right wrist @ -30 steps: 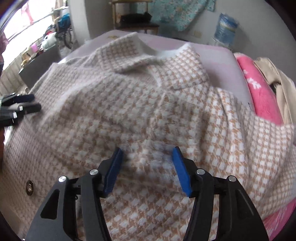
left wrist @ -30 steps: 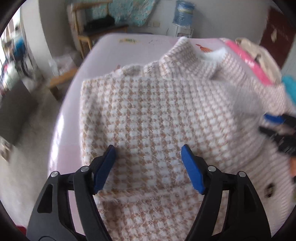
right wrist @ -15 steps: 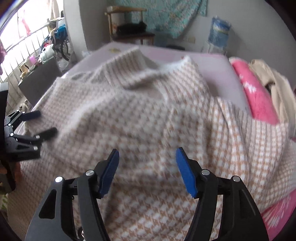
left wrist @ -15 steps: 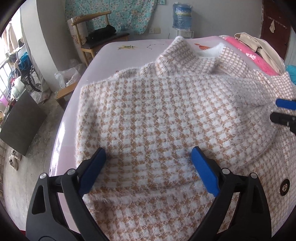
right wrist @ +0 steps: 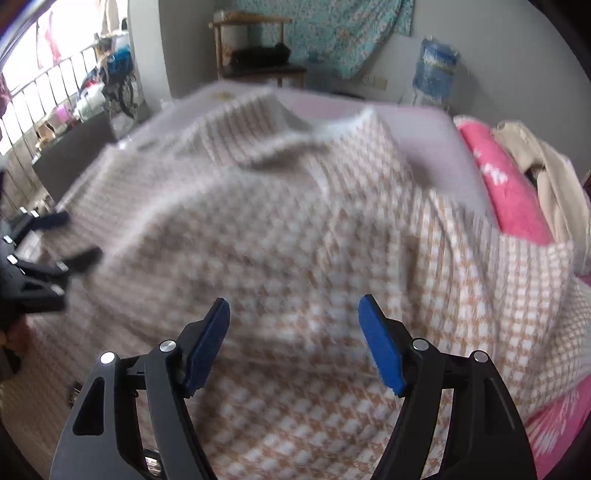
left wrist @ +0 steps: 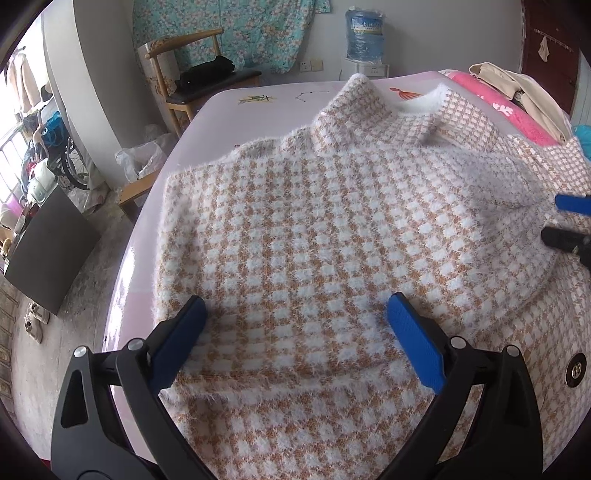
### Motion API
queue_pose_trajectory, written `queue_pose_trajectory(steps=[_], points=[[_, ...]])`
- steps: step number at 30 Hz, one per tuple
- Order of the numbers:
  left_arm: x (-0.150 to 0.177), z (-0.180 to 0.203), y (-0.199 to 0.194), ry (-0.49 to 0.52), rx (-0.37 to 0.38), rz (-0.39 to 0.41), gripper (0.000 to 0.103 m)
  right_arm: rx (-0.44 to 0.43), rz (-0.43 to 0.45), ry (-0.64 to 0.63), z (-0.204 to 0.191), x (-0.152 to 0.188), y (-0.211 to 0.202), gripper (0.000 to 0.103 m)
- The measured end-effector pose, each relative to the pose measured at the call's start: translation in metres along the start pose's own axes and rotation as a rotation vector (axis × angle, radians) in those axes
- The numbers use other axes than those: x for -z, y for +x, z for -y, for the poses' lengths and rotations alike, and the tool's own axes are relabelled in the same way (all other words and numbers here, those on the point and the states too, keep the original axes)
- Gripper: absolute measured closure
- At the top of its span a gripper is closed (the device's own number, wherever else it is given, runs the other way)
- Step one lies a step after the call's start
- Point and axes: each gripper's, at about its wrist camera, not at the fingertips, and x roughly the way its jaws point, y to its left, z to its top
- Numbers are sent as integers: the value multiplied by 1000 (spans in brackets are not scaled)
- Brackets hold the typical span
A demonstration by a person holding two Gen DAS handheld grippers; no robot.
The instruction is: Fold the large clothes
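One checked coat (left wrist: pixel 332 236), fuzzy, tan and white, lies spread on the pink bed (left wrist: pixel 229 107). Two grippers are present. One round metal button (left wrist: pixel 576 373) shows on the coat's lower right part in the left wrist view.

The left gripper (left wrist: pixel 295 332) hangs over the coat's near edge; its jaws have just been opening and stand wide apart, with cloth lying beneath them but not pinched. The right gripper (right wrist: pixel 293 334) hangs over the coat's other side; its jaws have also just been opening and stand apart, pads clear of the cloth. That view is blurred.

Surface: a bed with a smooth pink cover, the coat taking up most of it. Beyond the coat, against the far wall, stand one wooden chair (left wrist: pixel 192 62) with a dark item on its seat, one blue water bottle (left wrist: pixel 364 35) and a hung floral cloth (left wrist: pixel 221 29). Right of the coat lie one pink blanket (left wrist: pixel 498 107) and one beige garment (left wrist: pixel 517 88) on top of it.

Orientation: the coat's collar (left wrist: pixel 373 107) points away toward the far wall, its hem toward the grippers; the long axis runs collar to hem. One side panel is folded over the body.
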Motion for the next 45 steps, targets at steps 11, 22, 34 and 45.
queue_pose_trajectory(steps=[11, 22, 34, 45], points=[[-23, 18, -29, 40, 66, 58, 8, 6, 54, 69, 17, 1, -25, 44], [-16, 28, 16, -35, 100, -29, 8, 25, 9, 75, 21, 7, -16, 49], [-14, 28, 15, -33, 102, -22, 7, 43, 30, 120, 41, 8, -59, 38], [-13, 28, 15, -32, 101, -20, 8, 118, 4, 203, 89, 27, -90, 34]])
